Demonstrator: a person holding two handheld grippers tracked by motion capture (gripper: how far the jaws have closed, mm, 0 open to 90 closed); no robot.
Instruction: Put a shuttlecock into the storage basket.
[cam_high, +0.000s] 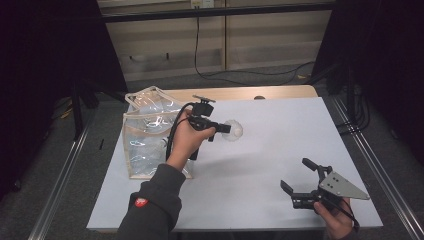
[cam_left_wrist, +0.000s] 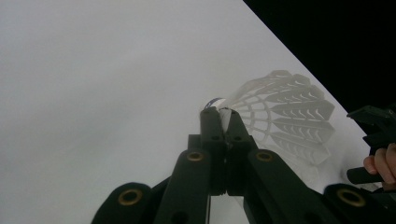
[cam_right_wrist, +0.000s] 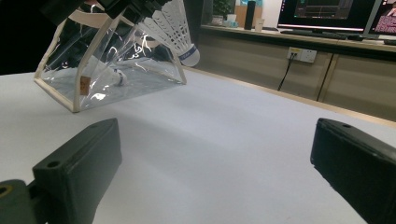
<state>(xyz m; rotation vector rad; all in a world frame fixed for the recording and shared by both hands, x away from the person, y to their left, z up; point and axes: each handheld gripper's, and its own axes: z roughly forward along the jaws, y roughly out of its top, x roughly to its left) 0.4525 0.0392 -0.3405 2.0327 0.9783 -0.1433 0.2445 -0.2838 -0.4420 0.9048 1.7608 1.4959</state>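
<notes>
A white shuttlecock hangs above the white tabletop, with my left gripper shut on its skirt. In the left gripper view the jaws are pressed together on the shuttlecock, beside its blue-banded cork. A clear plastic bag stands to the left of that hand. In the right gripper view the held shuttlecock is in front of the bag, and a second shuttlecock lies inside it. My right gripper rests open near the front right corner, with nothing between its jaws.
A wooden strip runs along the table's far edge. Metal frame rails flank both sides. Black cables lie on the floor behind. A wall socket and monitors stand far behind the table.
</notes>
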